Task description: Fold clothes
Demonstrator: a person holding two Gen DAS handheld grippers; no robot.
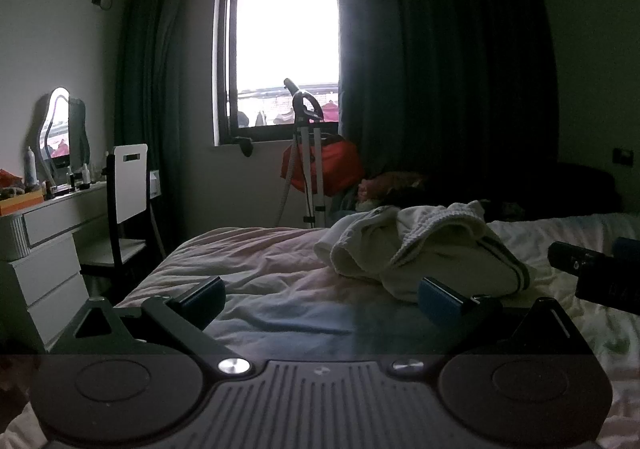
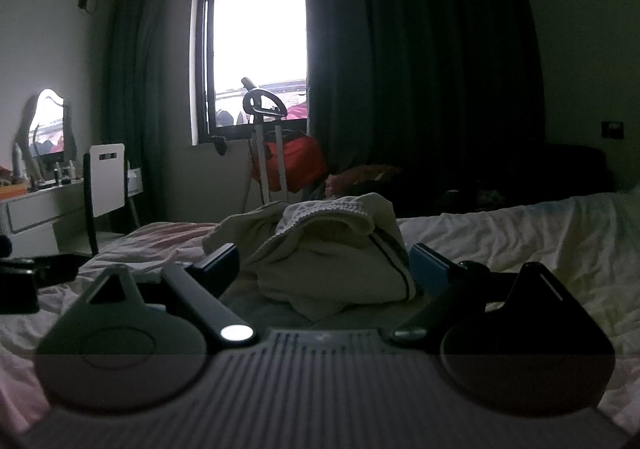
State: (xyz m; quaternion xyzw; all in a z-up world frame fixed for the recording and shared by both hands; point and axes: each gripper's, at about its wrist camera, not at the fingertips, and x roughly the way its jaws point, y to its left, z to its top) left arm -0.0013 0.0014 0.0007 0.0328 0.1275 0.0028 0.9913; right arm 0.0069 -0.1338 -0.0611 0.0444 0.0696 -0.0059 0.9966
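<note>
On the bed [image 1: 256,261] your garment [image 2: 332,249] lies crumpled; both left gripper [image 1: 320,295] and right gripper [image 2: 324,265] jaws stand apart, empty.

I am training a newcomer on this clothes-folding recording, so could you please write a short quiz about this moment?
1. True or false: the white garment lies crumpled on the bed.
2. Which does the left hand-held gripper hold? A) the garment B) nothing C) a pillow
3. Fill in: the chair stands beside the ____.

Key:
1. True; it is bunched, not yet folded.
2. B; its jaws stand wide open, and so do those of the right hand-held gripper.
3. The dresser, with the mirror on it.
</note>
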